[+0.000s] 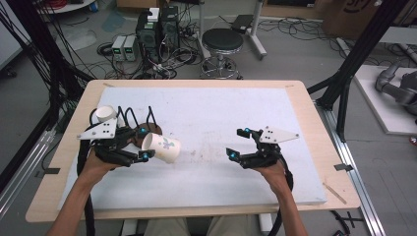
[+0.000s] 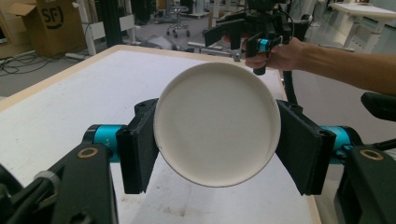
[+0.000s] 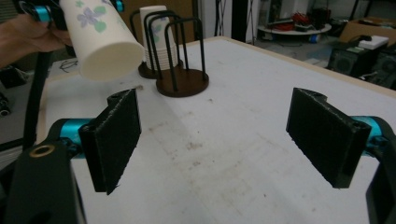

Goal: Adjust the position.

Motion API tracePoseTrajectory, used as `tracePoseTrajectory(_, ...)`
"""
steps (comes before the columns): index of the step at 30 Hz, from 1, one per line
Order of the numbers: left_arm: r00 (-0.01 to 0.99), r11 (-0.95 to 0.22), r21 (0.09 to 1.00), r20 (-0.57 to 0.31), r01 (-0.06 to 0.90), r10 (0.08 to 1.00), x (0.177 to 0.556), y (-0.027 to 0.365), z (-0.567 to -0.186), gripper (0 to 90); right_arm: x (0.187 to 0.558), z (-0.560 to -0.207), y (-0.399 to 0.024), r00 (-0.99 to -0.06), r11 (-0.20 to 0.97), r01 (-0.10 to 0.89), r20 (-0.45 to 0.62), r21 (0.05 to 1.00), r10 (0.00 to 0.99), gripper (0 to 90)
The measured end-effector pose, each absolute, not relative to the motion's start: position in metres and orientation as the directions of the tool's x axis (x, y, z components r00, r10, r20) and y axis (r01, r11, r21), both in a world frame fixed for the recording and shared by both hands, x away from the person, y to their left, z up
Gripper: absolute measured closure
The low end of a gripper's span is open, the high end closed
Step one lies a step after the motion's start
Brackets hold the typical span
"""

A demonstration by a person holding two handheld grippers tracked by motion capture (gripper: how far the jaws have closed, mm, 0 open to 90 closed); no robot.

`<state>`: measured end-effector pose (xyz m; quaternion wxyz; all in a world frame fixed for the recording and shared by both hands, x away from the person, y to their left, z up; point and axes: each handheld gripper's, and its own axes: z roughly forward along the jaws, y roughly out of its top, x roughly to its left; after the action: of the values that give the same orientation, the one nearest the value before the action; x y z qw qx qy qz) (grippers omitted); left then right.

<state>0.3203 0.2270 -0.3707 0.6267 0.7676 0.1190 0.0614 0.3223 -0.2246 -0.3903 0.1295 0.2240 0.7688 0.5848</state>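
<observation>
Across the white-topped table (image 1: 211,105) we see a wire cup rack (image 1: 139,118) at the left. Our left gripper (image 1: 145,143) clamps a paper cup (image 1: 162,147) sideways above the table, just beside the rack. Our right gripper (image 1: 235,142) hovers wide open, empty.
</observation>
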Motion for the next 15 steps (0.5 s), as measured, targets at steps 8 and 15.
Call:
tracePoseTrajectory(8, 0.965, -0.167, 0.979, -0.068, 0.113, 0.253, 0.322, 0.218, -0.371, 34.8, 0.323, -0.369, -0.208, -0.914, 0.239, 0.151, 0.043, 0.959, 0.404, 18.2)
tracePoseTrajectory(15, 0.969, -0.145, 0.983, -0.072, 0.109, 0.237, 0.322, 0.205, -0.370, 34.8, 0.324, -0.358, -0.191, -0.937, 0.239, 0.114, 0.024, 0.964, 0.349, 18.2)
